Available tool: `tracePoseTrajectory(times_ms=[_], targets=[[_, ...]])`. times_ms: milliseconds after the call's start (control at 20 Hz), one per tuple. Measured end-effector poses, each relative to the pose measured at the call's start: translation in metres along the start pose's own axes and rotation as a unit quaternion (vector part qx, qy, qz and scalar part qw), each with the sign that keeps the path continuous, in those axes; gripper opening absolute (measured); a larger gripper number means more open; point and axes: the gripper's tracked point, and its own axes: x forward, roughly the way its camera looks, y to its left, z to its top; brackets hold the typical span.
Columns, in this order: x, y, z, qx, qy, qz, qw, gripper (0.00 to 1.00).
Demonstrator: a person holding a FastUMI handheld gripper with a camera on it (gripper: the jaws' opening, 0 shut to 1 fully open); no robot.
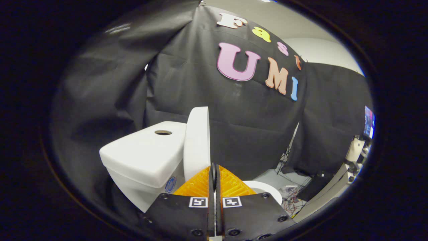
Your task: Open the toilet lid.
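Lid: we see the white toilet lid (197,144) standing almost straight up in the middle of the frame, seen from its thin side
Why it stands so: its back rests against, or sits very close to, the tank (147,157) at lower left, so we think it can stay up by itself
Gripper: our gripper (214,172) is at the bottom middle, and its tips sit right at the lower edge of the lid
Jaws: the two fingers are pressed close together with only a thin dark slit between them; the lid's edge seems to run down into that slit, but we cannot tell if they really pinch it
Bowl: a bit of the white bowl rim (265,189) peeks out at lower right of the fingers, so the bowl is not covered now
Tank top: it has a round hole (163,132), for the flush button we guess
How far along: we think the job is about done, as the lid is up
Next: we would let go softly and pull back so the lid does not drop
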Motion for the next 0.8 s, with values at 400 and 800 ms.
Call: tracePoseTrajectory(times_ms=[400, 800], targets=[[0.000, 0.029, 0.031, 0.002, -0.039, 0.087, 0.995, 0.47], [-0.038, 0.036, 0.069, 0.033, -0.069, 0.191, 0.979, 0.96]])
